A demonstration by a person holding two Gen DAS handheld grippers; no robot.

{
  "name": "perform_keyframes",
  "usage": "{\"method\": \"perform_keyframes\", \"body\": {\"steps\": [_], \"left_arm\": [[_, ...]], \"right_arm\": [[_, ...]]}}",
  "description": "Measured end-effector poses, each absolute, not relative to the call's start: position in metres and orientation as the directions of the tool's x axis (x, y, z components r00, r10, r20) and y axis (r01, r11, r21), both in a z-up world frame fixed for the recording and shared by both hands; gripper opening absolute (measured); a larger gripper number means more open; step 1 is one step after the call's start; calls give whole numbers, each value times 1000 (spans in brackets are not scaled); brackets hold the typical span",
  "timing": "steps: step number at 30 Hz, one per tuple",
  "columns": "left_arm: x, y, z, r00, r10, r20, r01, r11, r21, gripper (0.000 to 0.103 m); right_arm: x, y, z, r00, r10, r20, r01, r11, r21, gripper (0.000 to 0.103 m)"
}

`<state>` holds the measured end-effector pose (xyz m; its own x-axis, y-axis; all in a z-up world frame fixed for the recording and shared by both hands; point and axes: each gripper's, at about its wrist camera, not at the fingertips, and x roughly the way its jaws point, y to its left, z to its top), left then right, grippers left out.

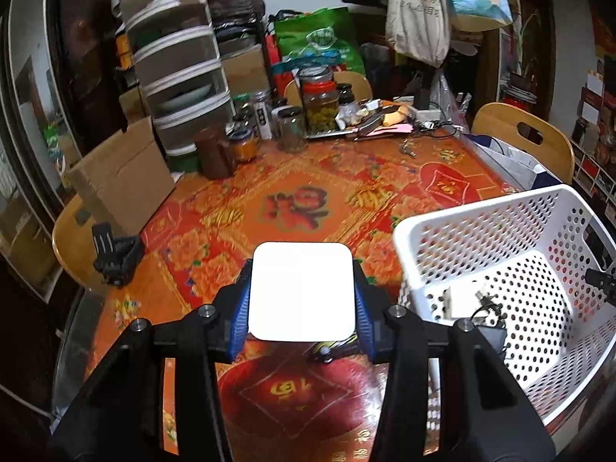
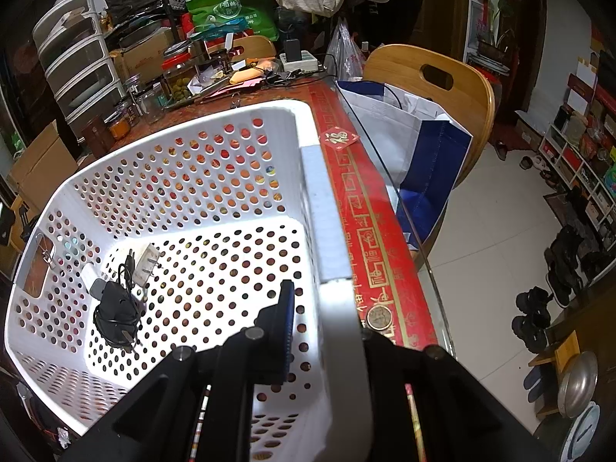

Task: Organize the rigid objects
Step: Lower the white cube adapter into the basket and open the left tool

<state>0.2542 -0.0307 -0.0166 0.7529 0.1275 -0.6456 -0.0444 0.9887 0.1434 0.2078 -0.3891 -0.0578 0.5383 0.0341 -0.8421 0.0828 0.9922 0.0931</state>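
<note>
My left gripper [image 1: 302,296] is shut on a flat white square box [image 1: 301,290] with rounded corners and holds it above the patterned tablecloth [image 1: 292,200]. A white perforated basket [image 1: 500,227] stands to its right. In the right wrist view my right gripper [image 2: 327,308] is shut on the basket's right rim [image 2: 338,308], one blue-padded finger [image 2: 287,319] inside the wall. The basket [image 2: 192,154] holds a white plug adapter [image 2: 148,263] and a black charger with its cord [image 2: 113,308].
Jars [image 1: 319,100], a drawer tower [image 1: 177,73] and clutter fill the table's far side. A cardboard box [image 1: 119,181] and a black clamp [image 1: 113,250] lie left. A wooden chair [image 2: 435,77] with a blue-white bag [image 2: 415,142] stands right. A coin [image 2: 379,317] lies by the glass table edge.
</note>
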Motion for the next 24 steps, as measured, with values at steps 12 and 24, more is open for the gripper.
{"method": "perform_keyframes", "body": {"steps": [12,24], "left_arm": [[275,-107,5,744,71,-664,99,972,214,42],[336,-220,-71,465,76,-882,358,895,266,43]], "right_arm": [[208,-389,-57,539,36,-841,78,993,93,13],[208,-389,-58,538,38,-842,73,993,92,13]]}}
